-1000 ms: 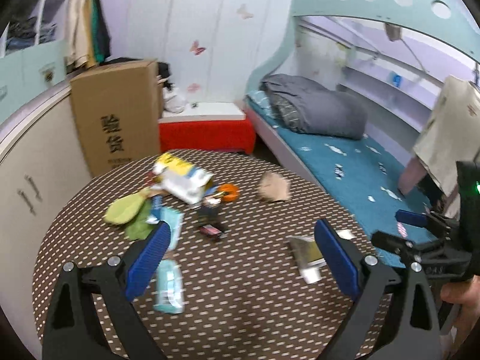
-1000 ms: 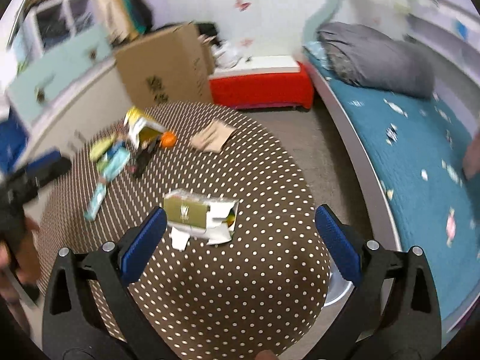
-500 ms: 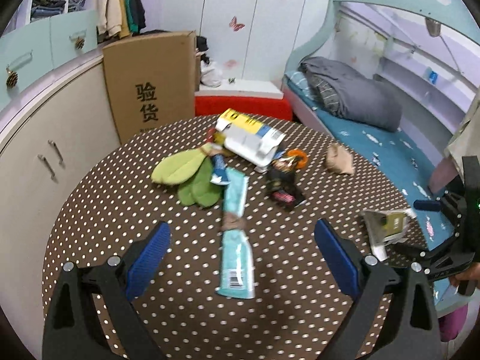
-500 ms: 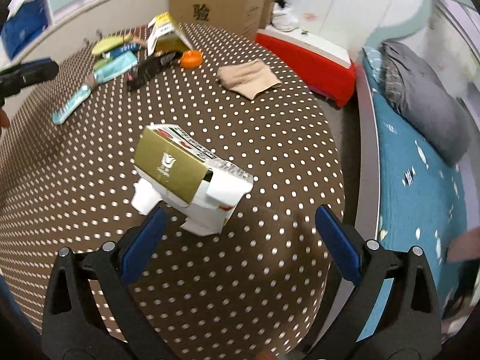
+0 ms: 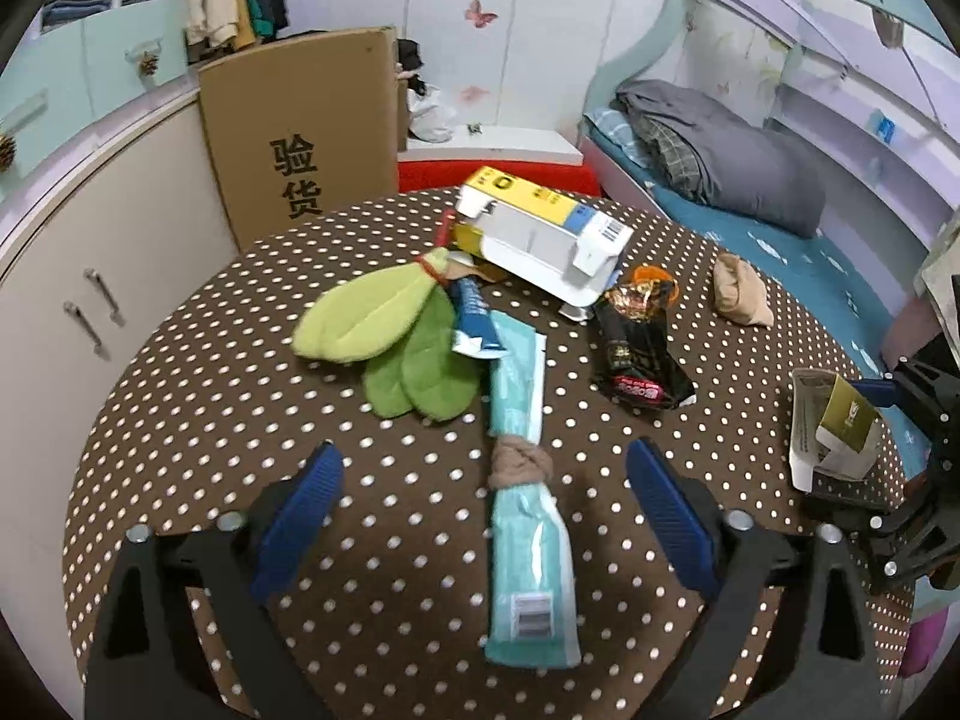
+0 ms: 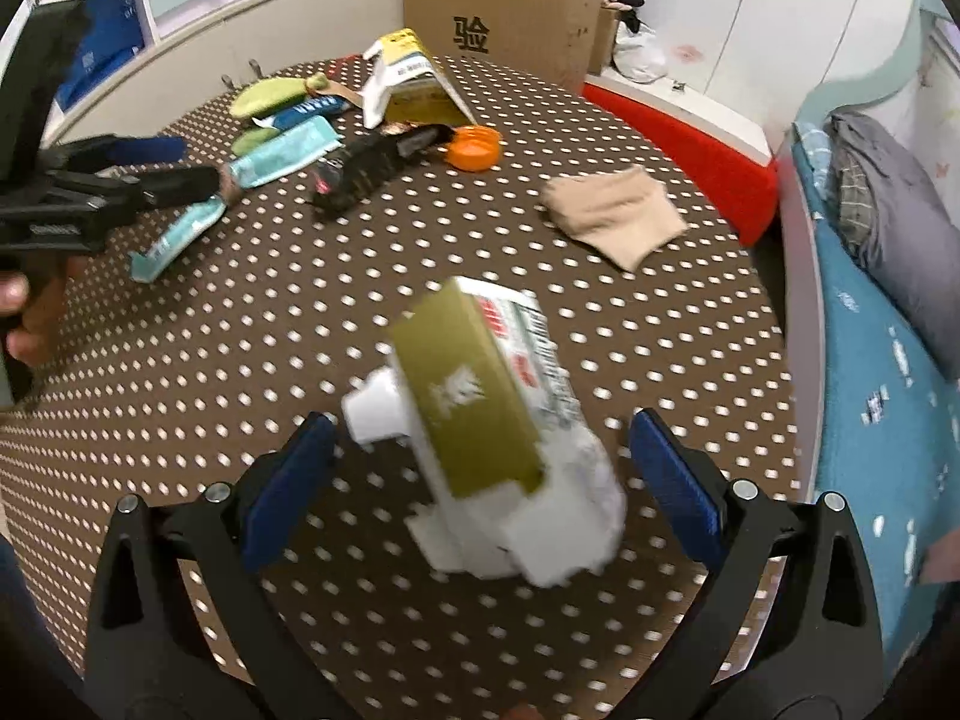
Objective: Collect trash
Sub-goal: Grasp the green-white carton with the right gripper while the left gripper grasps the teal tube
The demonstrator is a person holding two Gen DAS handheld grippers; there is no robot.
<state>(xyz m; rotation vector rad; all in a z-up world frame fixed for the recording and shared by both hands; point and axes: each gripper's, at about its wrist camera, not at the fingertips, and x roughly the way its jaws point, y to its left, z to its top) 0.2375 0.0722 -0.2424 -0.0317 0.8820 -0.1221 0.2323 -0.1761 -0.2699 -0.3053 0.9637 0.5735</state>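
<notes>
Between the spread blue pads of the left tool (image 5: 483, 516), a long teal packet (image 5: 527, 534) lies flat on the dotted bench (image 5: 198, 438), a tan knot around its middle; the pads hover wide on either side and touch nothing. The right tool (image 6: 480, 480) is wide too, a torn gold-and-white carton (image 6: 480, 438) lying on the bench between its pads, blurred, with no pad seen touching it. Farther on lie a black wrapper (image 5: 639, 342), green cloths (image 5: 384, 336) and a blue tube (image 5: 474, 315) close together. Beyond them rests a yellow-and-white box (image 5: 540, 228), with an orange lid (image 6: 473, 147) near the wrapper. A tan cloth (image 6: 612, 216) sits apart toward the bed (image 6: 888, 360). A cardboard box (image 5: 300, 126) stands behind the bench.
</notes>
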